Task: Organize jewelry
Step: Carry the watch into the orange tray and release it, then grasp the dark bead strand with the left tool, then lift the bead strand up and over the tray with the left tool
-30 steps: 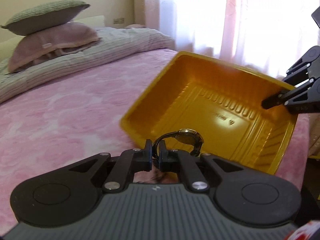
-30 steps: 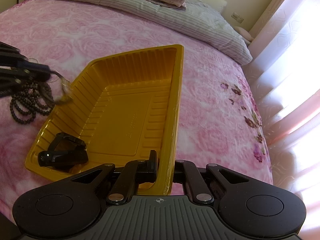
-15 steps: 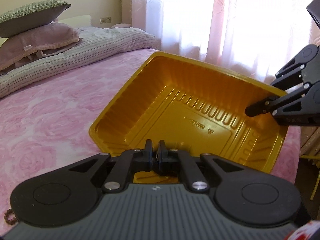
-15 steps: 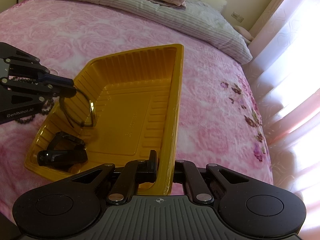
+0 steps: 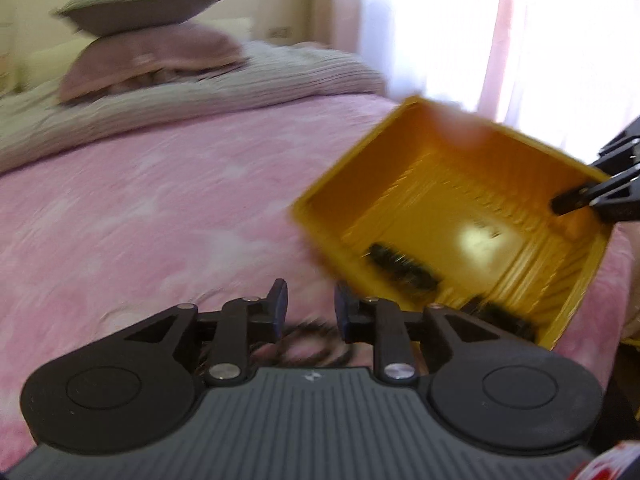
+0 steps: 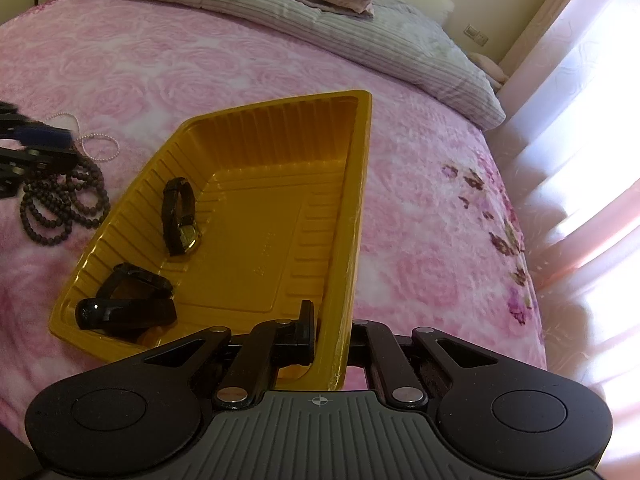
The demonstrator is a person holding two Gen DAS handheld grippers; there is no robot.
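Observation:
A yellow plastic tray lies on the pink bedspread. My right gripper is shut on its near wall, one finger inside and one outside. In the tray lie a black-strapped watch with a gold face and a second black watch-like piece. My left gripper hovers left of the tray, jaws opening with nothing between them. Under it on the bed lies a dark bead necklace, with a thin pale bead chain beside it. The left wrist view is blurred by motion.
The bed is wide, with a striped grey quilt and stacked pillows at its head. Bright curtains hang past the bed's far side. The bedspread's edge drops off just right of the tray.
My left gripper carried the gold-faced watch into the tray, let it go there, then drew back left over the dark beads with its jaws parted. The right gripper and tray stayed put.

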